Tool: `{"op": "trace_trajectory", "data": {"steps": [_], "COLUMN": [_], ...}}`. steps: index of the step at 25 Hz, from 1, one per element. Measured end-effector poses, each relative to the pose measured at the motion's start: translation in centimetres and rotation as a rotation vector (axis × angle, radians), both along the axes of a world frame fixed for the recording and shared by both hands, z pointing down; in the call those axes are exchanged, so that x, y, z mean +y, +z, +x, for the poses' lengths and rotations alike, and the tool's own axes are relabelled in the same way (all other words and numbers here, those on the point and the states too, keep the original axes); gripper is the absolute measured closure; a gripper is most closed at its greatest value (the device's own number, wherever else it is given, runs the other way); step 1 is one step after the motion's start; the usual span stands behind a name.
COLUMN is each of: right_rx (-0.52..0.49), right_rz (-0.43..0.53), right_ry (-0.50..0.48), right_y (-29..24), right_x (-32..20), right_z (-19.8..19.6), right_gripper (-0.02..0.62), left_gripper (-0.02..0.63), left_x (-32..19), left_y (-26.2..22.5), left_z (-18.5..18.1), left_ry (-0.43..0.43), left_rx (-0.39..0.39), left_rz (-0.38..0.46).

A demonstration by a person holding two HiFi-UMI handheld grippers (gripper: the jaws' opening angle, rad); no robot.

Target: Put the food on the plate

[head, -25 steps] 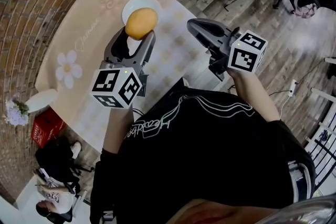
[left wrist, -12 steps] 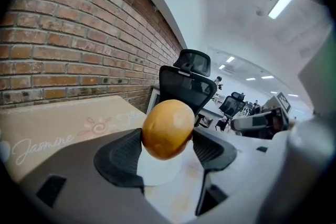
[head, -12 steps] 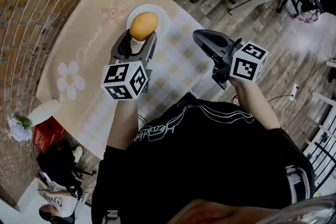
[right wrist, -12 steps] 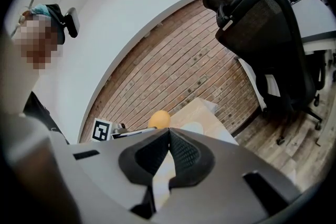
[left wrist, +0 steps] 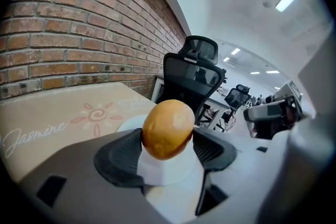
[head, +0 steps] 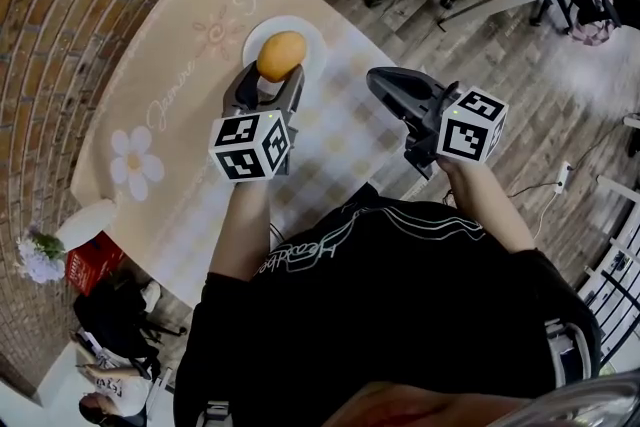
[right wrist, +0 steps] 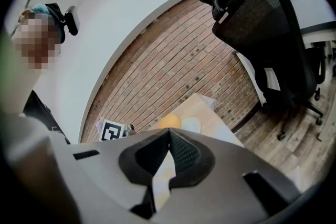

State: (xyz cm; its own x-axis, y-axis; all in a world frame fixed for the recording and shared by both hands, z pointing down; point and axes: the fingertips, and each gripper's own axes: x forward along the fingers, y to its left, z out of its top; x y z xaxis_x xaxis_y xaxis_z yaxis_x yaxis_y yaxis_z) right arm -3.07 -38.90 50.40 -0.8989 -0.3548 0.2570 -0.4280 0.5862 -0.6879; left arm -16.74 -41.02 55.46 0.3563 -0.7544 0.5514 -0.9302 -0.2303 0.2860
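Note:
An orange-yellow round bun (head: pixel 281 55) (left wrist: pixel 168 129) sits between the jaws of my left gripper (head: pixel 273 75) (left wrist: pixel 167 145), which is shut on it. It hangs above the near edge of a white plate (head: pixel 305 35) (left wrist: pixel 131 122) on the beige tablecloth (head: pixel 170 105). My right gripper (head: pixel 385 80) (right wrist: pixel 169 136) is held to the right of the table, off its edge, with its jaws closed together and nothing in them. In the right gripper view the bun (right wrist: pixel 170 121) and the plate (right wrist: pixel 191 125) show small beyond the jaws.
The cloth carries flower prints and script lettering (head: pixel 130 150). A brick wall (head: pixel 60 5) runs along the far side. A vase of flowers (head: pixel 40 250) and a red box (head: pixel 90 260) stand at the left. Office chairs (left wrist: pixel 191 73) and desks are to the right.
My left gripper has carried the bun forward toward the white plate. The right gripper has stayed nearly where it was.

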Motion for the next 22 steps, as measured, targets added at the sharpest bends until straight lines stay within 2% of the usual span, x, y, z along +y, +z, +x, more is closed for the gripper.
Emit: {"op": "trace_trajectory", "data": {"steps": [9,22], "right_rx": [-0.003,-0.005], "right_rz": [-0.004,-0.002], "right_ry": [-0.005,0.006], "right_y": [0.7,0.6], "right_x": [-0.1,-0.3], "right_z": [-0.1,0.2], "right_gripper": [0.598,0.598], "left_gripper": [0.304,0.304], "left_x": [0.0,-0.4], "left_y": [2.4,2.7], "left_z": [0.2,0.2], "left_ry": [0.01,0.0], "left_rx": [-0.031,-0.023], "left_rz": [-0.059,-0.056]}}
